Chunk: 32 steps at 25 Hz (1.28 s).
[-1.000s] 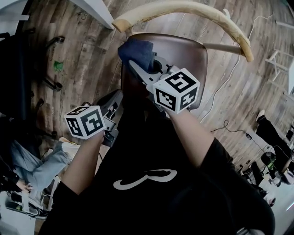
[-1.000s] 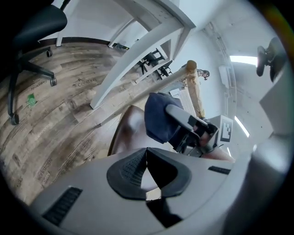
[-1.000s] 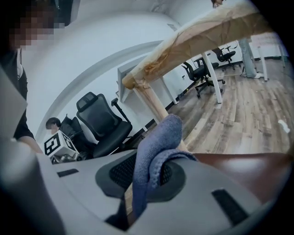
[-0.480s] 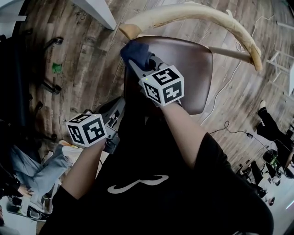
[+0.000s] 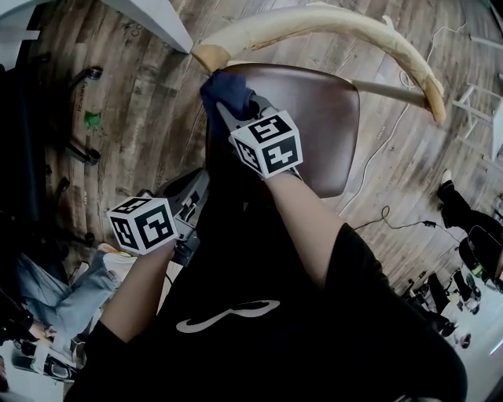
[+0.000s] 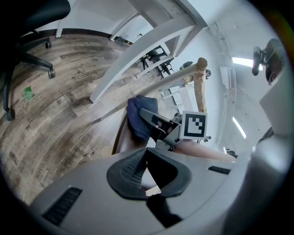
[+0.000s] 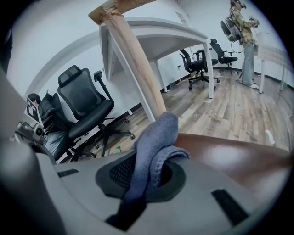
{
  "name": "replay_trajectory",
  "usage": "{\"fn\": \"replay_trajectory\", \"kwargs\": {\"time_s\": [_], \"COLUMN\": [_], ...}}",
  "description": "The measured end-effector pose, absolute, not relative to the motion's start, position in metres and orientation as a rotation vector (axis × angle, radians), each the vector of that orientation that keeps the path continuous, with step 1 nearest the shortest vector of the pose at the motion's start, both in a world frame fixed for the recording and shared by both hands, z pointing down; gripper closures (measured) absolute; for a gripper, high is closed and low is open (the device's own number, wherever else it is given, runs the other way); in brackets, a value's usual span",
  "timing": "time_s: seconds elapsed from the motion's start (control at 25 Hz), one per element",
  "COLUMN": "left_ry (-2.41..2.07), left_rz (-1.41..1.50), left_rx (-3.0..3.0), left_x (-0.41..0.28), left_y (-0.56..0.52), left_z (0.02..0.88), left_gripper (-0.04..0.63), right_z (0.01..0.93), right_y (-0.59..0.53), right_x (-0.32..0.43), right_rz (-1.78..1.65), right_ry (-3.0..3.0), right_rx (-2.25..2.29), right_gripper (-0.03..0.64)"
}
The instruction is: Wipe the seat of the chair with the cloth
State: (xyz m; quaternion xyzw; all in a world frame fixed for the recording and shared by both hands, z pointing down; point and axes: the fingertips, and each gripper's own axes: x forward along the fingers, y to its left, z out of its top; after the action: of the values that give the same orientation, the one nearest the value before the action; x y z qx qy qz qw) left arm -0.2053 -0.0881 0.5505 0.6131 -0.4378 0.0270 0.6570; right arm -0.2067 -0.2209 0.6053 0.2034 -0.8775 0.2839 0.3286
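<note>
The dark blue cloth (image 5: 229,89) lies bunched at the rear left corner of the glossy brown chair seat (image 5: 322,118). It sits just beside the near end of the curved pale wooden backrest rail (image 5: 338,20). In the right gripper view the cloth (image 7: 156,142) rises in a folded loop from between the jaws and touches the seat surface (image 7: 229,156).

The right gripper (image 5: 236,118) is clamped on the cloth, with the fabric pinched between its two jaws. Its marker cube sits over the left half of the seat, and the forearm reaches in from the front edge.

The left gripper (image 5: 196,184) is off the seat, beside the front left corner, and holds no object. In the left gripper view its jaws (image 6: 146,167) stand together with nothing between them. That view looks towards the cloth (image 6: 138,117) and the right gripper.

The chair stands on a grey-brown wood plank floor (image 5: 149,86). A white desk (image 5: 161,20) stands beyond the rear left corner of the seat. A black office chair (image 7: 85,108) stands beyond the backrest in the right gripper view. A white cable (image 5: 377,177) trails over the floor to the right of the seat.
</note>
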Motion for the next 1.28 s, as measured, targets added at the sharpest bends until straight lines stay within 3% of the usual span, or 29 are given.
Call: {"fn": "replay_trajectory", "kwargs": {"time_s": [0.72,1.28], "left_ry": [-0.974,-0.931], "left_rz": [0.107,0.166], "left_rx": [1.379,1.374], "left_x": [-0.205,-0.183], "left_y": [-0.091,-0.092], "left_z": [0.558,0.566], "left_gripper": [0.581,0.58], "right_z": [0.606,0.606], "right_y": [-0.241,-0.283], "right_x": [-0.178,-0.081], "right_rz": [0.69,0.723], "right_ry": [-2.266,-2.196], "right_rx": [0.628,0.894], "right_gripper": [0.568,0.568]}}
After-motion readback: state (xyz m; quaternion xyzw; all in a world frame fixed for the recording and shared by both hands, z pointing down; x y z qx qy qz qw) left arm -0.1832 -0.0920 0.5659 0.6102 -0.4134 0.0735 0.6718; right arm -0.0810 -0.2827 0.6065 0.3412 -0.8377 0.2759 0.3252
